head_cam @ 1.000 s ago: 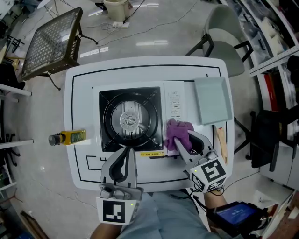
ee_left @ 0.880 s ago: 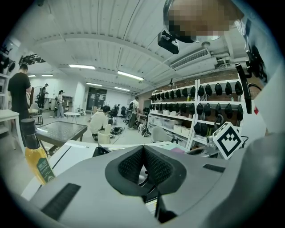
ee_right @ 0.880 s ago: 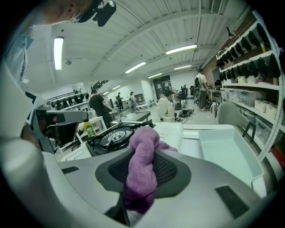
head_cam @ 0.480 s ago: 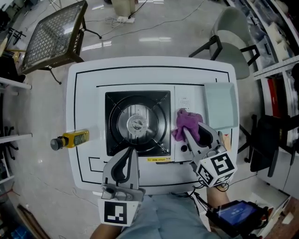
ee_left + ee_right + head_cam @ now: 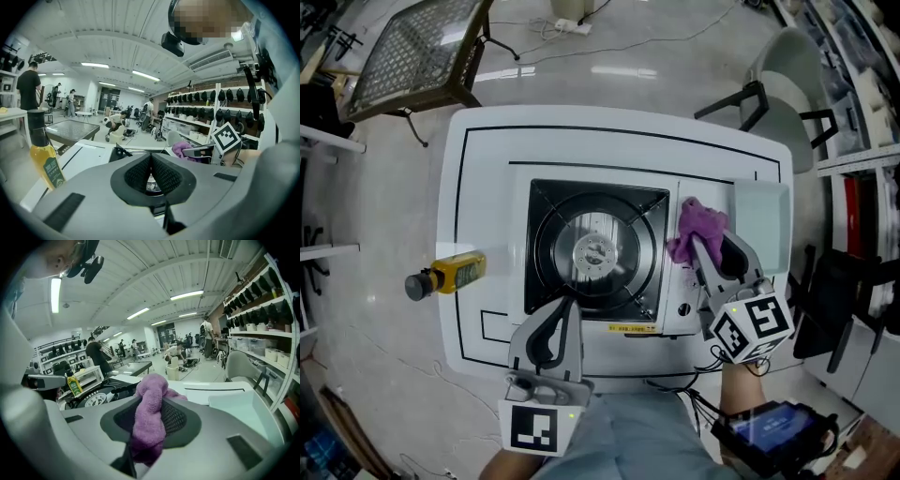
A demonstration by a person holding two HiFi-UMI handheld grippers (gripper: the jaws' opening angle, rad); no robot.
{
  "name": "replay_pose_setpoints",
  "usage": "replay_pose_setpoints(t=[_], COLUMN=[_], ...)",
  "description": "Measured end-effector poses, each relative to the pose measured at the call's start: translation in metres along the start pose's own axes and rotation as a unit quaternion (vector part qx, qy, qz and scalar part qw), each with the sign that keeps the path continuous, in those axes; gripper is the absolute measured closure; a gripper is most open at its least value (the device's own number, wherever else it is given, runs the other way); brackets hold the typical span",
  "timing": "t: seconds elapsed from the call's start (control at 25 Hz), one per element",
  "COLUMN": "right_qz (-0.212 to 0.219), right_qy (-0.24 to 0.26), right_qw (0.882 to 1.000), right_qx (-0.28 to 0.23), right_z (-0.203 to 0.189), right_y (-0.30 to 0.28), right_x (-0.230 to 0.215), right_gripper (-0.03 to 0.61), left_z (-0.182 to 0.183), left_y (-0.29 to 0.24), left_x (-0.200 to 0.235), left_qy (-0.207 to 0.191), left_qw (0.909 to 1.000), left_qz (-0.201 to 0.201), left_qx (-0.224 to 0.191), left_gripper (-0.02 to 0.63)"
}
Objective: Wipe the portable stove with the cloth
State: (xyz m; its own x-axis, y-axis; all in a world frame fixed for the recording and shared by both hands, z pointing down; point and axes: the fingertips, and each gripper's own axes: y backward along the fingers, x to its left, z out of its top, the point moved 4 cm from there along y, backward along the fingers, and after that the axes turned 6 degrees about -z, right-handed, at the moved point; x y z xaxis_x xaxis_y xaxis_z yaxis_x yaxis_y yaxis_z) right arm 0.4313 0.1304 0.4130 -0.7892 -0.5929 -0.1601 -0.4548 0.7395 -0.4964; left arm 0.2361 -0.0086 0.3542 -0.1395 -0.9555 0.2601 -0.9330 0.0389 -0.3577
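Your right gripper [image 5: 712, 244] pinches the cloth [image 5: 697, 223], your left gripper [image 5: 563, 306] sits pressed together, empty; drag the cloth flat across the portable stove [image 5: 598, 251].

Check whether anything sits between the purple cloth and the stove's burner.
Nothing visible does. The cloth, clamped in the right gripper, is over the right panel of the stove, directly beside the uncovered burner.

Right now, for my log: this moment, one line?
right gripper: shut on cloth | cloth: over right panel of stove | left gripper: shut, empty

White table [image 5: 487, 187] bears stove [image 5: 595, 251]; bottle [image 5: 450, 275]; tray [image 5: 761, 225].
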Motion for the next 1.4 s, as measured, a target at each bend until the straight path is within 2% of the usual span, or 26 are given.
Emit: replay_pose_setpoints(t=[0.24, 0.52, 0.68, 0.8, 1.0, 1.24, 1.4], right_qz=[-0.008, -0.030, -0.034, -0.036, -0.051, -0.064, -0.095], right_qy=[0.014, 0.043, 0.057, 0.075, 0.111, 0.143, 0.161], right_qw=[1.000, 0.998, 0.998, 0.997, 0.992, 0.987, 0.982], right_qx=[0.016, 0.044, 0.018, -0.009, -0.044, -0.036, -0.001], right_z=[0.018, 0.043, 0.075, 0.103, 0.131, 0.122, 0.103], right_y=[-0.030, -0.054, -0.047, -0.028, 0.008, 0.019, -0.001], right_x=[-0.011, -0.024, -0.028, -0.027, -0.033, -0.037, -0.042], right_gripper=[0.442, 0.442, 0.442, 0.442, 0.442, 0.442, 0.442], left_z=[-0.002, 0.010, 0.024, 0.039, 0.053, 0.047, 0.036], left_y=[0.002, 0.016, 0.033, 0.047, 0.072, 0.085, 0.077], left_x=[0.014, 0.017, 0.007, -0.006, -0.034, -0.052, -0.028], left_qy=[0.009, 0.011, 0.005, -0.022, -0.042, -0.045, -0.029], left_qw=[0.9998, 0.9986, 0.9969, 0.9950, 0.9910, 0.9890, 0.9905], left_qz=[0.016, 0.044, 0.062, 0.070, 0.091, 0.102, 0.097], left_qx=[-0.003, -0.026, -0.048, -0.068, -0.089, -0.098, -0.093], left_gripper=[0.595, 0.596, 0.595, 0.595, 0.595, 0.595, 0.596])
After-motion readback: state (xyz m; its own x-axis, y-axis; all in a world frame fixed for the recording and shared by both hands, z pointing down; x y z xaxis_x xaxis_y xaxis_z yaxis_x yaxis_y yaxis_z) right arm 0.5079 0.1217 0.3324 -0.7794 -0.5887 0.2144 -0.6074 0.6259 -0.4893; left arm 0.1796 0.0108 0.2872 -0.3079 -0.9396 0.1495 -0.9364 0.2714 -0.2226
